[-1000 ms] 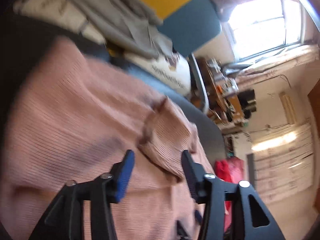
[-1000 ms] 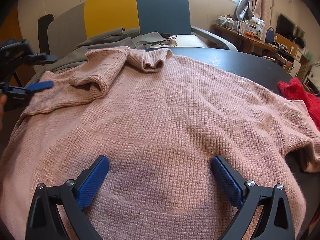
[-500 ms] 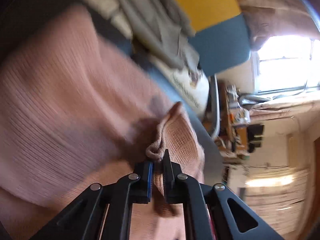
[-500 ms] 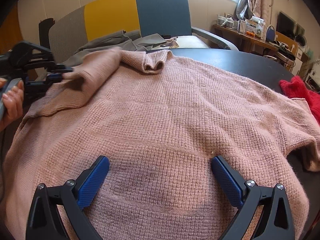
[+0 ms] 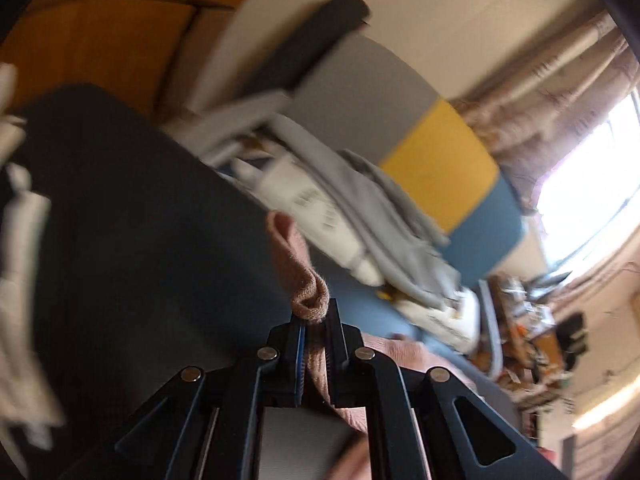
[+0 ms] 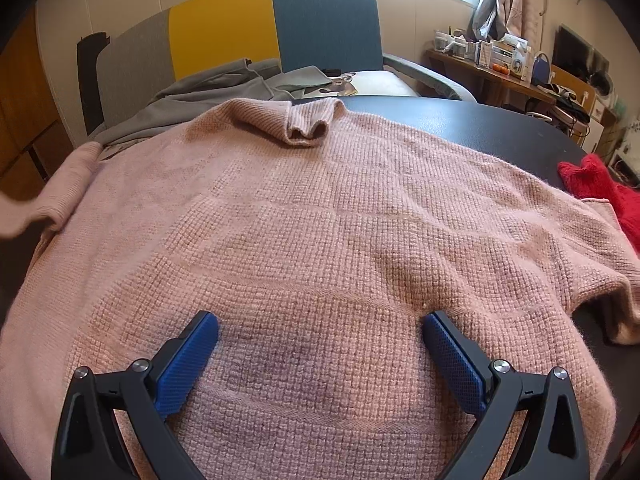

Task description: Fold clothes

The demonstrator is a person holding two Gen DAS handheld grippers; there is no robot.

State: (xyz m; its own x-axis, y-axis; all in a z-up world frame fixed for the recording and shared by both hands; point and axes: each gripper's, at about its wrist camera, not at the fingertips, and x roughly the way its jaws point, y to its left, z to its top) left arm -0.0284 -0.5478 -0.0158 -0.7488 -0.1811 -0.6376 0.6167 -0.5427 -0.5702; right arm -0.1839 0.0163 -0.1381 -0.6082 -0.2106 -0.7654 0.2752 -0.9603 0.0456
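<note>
A pink knitted sweater (image 6: 320, 248) lies spread over the dark round table (image 6: 500, 128), its collar at the far edge. My right gripper (image 6: 320, 332) hovers open just above the sweater's near part, nothing between its blue pads. In the left wrist view my left gripper (image 5: 316, 320) is shut on the sweater's sleeve cuff (image 5: 308, 292), which sticks up between the fingers and is lifted clear of the dark table (image 5: 140, 240). In the right wrist view that sleeve (image 6: 60, 188) trails off the left edge, blurred; the left gripper itself is out of that view.
A red garment (image 6: 600, 192) lies at the table's right edge. Grey clothes (image 6: 208, 92) and a printed white item rest on the grey, yellow and blue sofa (image 6: 280, 28) behind the table. A cluttered desk (image 6: 512, 68) stands far right. White cloth (image 5: 20, 260) shows blurred at left.
My left gripper closed on the sleeve cuff, then lifted and pulled it out leftward off the sweater's body, unfolding the sleeve. The right gripper stayed still and open.
</note>
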